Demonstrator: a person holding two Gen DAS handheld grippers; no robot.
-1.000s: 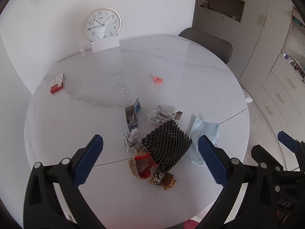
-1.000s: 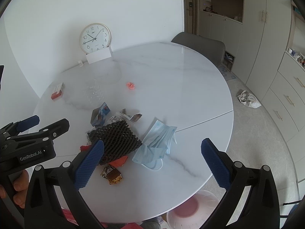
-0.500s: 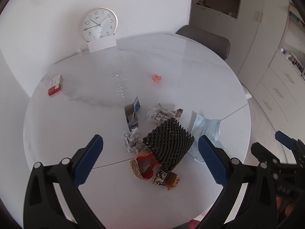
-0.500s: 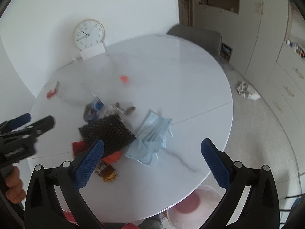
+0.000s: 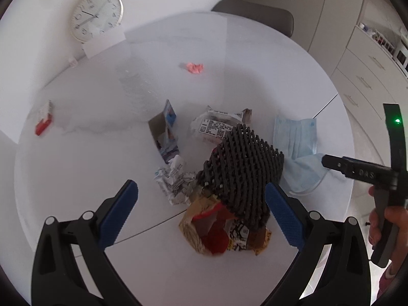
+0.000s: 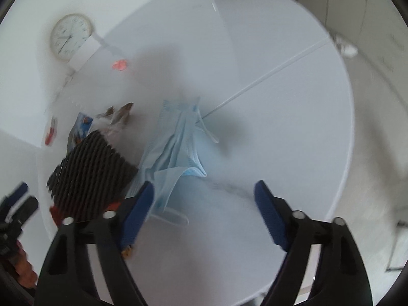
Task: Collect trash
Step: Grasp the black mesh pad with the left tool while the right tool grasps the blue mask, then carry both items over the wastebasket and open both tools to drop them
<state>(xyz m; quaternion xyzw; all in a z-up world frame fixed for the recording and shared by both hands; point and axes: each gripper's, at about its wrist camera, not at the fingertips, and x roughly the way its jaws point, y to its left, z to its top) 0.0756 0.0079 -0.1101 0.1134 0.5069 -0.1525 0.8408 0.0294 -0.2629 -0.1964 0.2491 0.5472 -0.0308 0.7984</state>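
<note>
A heap of trash lies on the round white table (image 5: 255, 51): a black foam net (image 5: 242, 165), a blue face mask (image 5: 298, 150), crumpled paper (image 5: 173, 181), a red and yellow wrapper (image 5: 211, 232), a small open carton (image 5: 163, 130), a labelled plastic bag (image 5: 216, 125) and a pink scrap (image 5: 195, 67). My left gripper (image 5: 201, 211) is open, low over the wrapper and net. My right gripper (image 6: 204, 216) is open just above the table, its left finger at the mask's (image 6: 176, 148) near edge, beside the net (image 6: 89, 176). The right wrist view is blurred.
A clear plastic bottle (image 5: 137, 86) lies behind the heap. A red and white box (image 5: 44, 119) sits at the table's left edge. A clock (image 5: 97, 15) leans on the wall. A grey chair (image 5: 255, 17) and cabinets (image 5: 369, 71) stand beyond the table.
Both grippers have dropped and moved forward toward the heap. The right gripper has swung down to the face mask. Both stay open and empty.
</note>
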